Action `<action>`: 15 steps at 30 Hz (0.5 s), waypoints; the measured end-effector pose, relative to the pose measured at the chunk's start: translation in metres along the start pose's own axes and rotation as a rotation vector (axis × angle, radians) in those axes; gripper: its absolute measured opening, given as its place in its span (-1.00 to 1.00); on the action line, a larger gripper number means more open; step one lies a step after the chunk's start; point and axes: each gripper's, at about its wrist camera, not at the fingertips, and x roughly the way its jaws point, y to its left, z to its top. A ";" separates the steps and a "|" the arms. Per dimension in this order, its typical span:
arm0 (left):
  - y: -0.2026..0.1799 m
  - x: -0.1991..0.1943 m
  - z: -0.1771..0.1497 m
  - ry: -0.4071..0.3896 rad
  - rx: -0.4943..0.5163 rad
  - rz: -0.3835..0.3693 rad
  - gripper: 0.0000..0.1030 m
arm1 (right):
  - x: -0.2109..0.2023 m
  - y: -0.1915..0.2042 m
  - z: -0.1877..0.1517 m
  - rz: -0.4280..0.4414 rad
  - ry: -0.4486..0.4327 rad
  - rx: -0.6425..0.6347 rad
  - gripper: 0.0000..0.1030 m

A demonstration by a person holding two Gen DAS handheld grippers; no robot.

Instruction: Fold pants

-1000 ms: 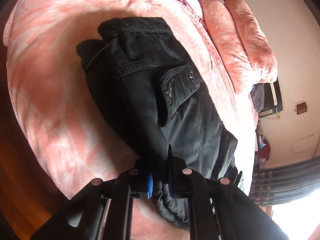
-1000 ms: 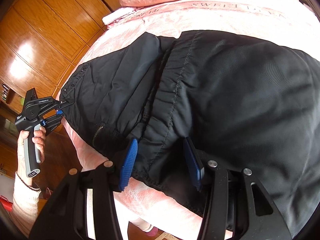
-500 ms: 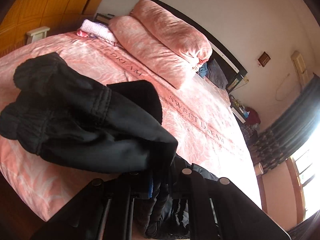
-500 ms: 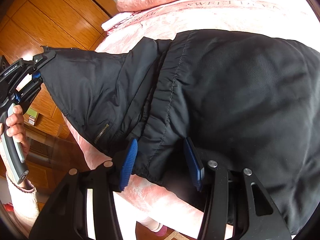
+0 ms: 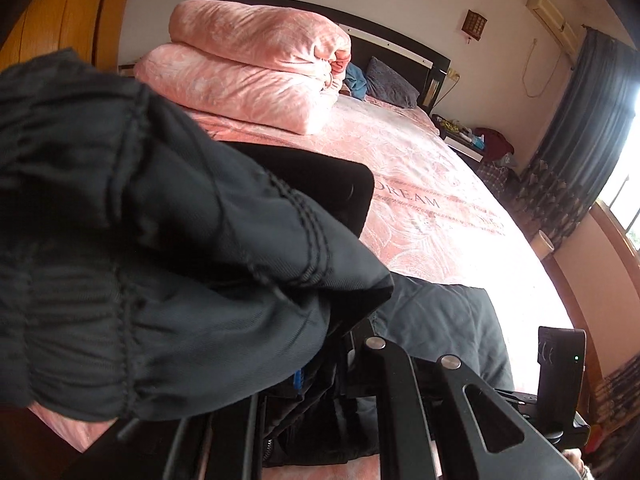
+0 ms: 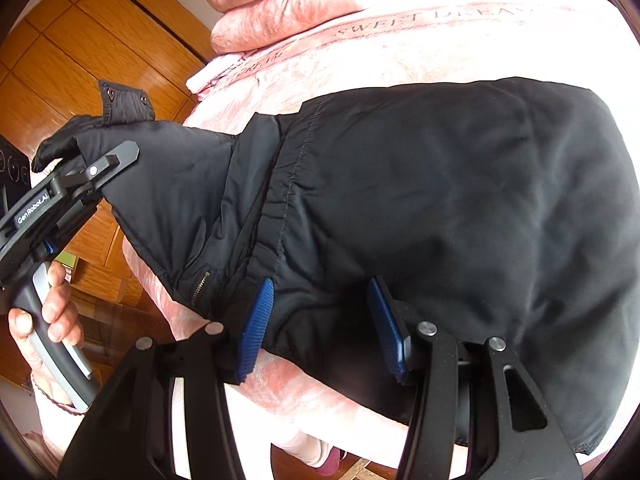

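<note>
The left tongs (image 6: 120, 160), at the left edge of the right wrist view, are clenched on a corner of the black pants (image 6: 440, 200), lifting that corner off the bed (image 6: 400, 52); in the left wrist view the gathered cloth fills the left half of the frame and hides the pads. The right tongs (image 6: 324, 328) stand about half open at the bottom centre, their blue pads (image 6: 256, 328) straddling a fold at the pants' lower edge; whether they press on it I cannot tell. The rest of the pants lies spread on the pink bedspread. Folded pink quilts (image 5: 256, 68) sit at the upper centre, wooden wardrobe doors (image 6: 80, 52) at upper left, dark curtains (image 5: 576, 128) at right
</note>
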 end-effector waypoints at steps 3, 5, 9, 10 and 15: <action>-0.011 0.003 0.006 0.017 0.043 0.021 -0.78 | -0.006 -0.008 0.001 0.001 -0.014 0.025 -0.02; -0.020 0.007 0.010 0.029 0.074 0.036 -0.77 | -0.008 -0.013 0.001 -0.002 -0.022 0.035 -0.02; -0.044 0.018 0.014 0.075 0.169 0.068 -0.74 | -0.012 -0.019 0.000 -0.002 -0.031 0.052 -0.02; -0.052 0.022 0.013 0.090 0.200 0.077 -0.73 | -0.012 -0.019 0.001 -0.002 -0.032 0.055 -0.02; -0.094 0.046 0.002 0.203 0.397 0.120 -0.67 | -0.016 -0.023 -0.002 0.006 -0.047 0.081 -0.01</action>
